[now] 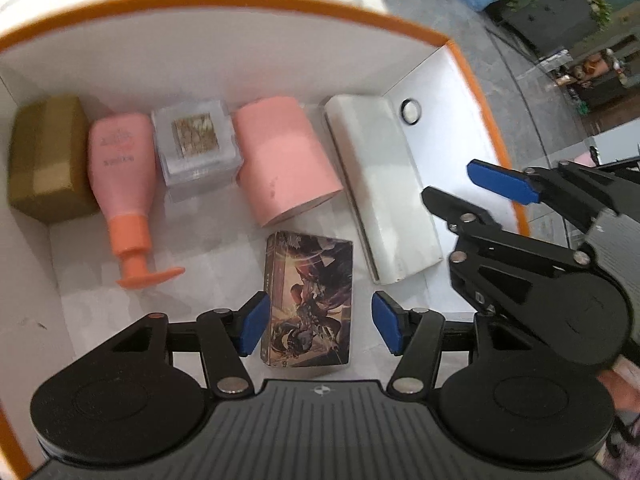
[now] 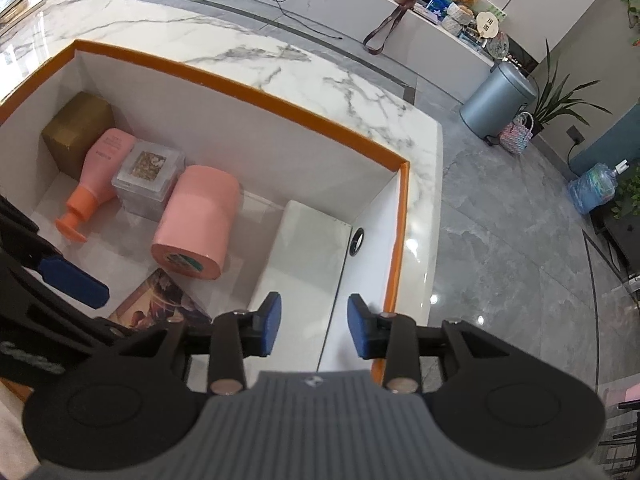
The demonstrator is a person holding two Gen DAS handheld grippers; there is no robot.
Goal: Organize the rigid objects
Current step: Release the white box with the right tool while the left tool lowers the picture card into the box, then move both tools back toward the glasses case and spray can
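A white storage box with an orange rim holds everything. An illustrated card box lies flat on its floor between the fingers of my left gripper. The left pad is at its edge and the right pad stands clear, so this gripper is open. A long white box lies along the right wall. My right gripper hovers open over its near end without pressing on it. The right gripper also shows at the right of the left wrist view.
Along the far wall lie a gold-brown carton, a pink pump bottle, a clear case and a pink cylinder. A round grommet sits in the right wall. The box rests on a marble counter.
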